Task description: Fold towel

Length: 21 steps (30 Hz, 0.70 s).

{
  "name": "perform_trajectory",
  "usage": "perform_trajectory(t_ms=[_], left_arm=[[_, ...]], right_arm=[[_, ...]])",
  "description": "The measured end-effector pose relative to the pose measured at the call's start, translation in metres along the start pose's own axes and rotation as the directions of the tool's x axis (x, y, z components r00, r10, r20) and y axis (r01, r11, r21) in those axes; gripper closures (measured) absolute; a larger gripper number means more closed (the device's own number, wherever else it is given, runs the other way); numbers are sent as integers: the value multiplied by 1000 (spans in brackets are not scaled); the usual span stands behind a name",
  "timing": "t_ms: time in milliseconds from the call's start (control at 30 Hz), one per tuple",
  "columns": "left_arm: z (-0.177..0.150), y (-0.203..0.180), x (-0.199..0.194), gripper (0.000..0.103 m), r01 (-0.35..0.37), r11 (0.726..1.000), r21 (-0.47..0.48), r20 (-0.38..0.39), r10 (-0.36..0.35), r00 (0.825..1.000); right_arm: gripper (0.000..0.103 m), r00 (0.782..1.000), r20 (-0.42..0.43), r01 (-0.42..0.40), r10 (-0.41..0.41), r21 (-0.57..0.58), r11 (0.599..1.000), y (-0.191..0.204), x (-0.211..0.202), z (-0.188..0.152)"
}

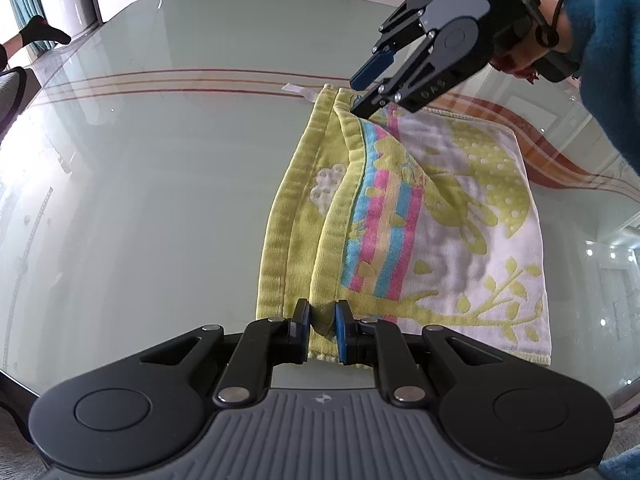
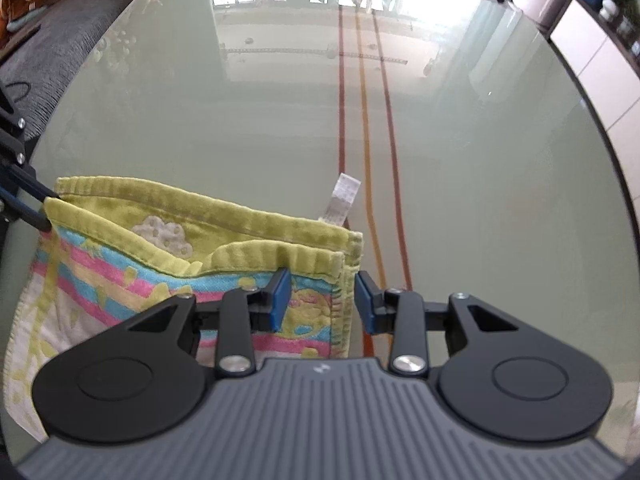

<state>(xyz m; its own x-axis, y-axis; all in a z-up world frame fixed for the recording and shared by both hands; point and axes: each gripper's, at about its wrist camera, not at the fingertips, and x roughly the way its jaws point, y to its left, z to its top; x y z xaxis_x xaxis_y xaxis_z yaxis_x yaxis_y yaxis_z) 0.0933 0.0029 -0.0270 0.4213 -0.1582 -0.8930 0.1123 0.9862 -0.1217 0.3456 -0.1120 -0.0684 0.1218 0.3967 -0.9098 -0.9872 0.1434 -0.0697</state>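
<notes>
A towel point(image 1: 440, 208) with green borders, pink and blue stripes and a white leafy panel lies folded on the glass table point(image 1: 160, 160). My left gripper point(image 1: 322, 320) is shut on the raised green edge at the towel's near corner, lifting a ridge of cloth. At the far corner my right gripper point(image 1: 356, 94) reaches down over the green hem. In the right wrist view the towel point(image 2: 120, 264) has its corner between the right gripper's point(image 2: 320, 300) blue pads, with a gap on both sides. The left gripper point(image 2: 48, 210) pinches the opposite corner at the left edge.
A white care label point(image 2: 340, 200) sticks out of the towel onto the glass beside red and orange stripes point(image 2: 362, 120). A blue sleeve point(image 1: 608, 60) holds the right gripper. A foot in a black sock point(image 1: 40, 34) is at far left. White cabinets point(image 2: 592, 60) and a grey sofa point(image 2: 52, 40) border the table.
</notes>
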Motion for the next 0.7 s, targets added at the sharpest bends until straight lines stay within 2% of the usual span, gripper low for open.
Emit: perform_trajectory(t_ms=[233, 300, 700], left_arm=[[-2, 1, 2, 88, 6, 1000, -10, 6, -5, 1000], [-3, 2, 1, 88, 5, 1000, -15, 14, -5, 1000], [-2, 1, -16, 88, 17, 999, -29, 54, -15, 998]], right_arm=[[89, 1000, -4, 3, -3, -16, 1000, 5, -1, 1], [95, 1000, 4, 5, -4, -25, 1000, 8, -6, 2], [95, 996, 79, 40, -39, -6, 999, 6, -43, 4]])
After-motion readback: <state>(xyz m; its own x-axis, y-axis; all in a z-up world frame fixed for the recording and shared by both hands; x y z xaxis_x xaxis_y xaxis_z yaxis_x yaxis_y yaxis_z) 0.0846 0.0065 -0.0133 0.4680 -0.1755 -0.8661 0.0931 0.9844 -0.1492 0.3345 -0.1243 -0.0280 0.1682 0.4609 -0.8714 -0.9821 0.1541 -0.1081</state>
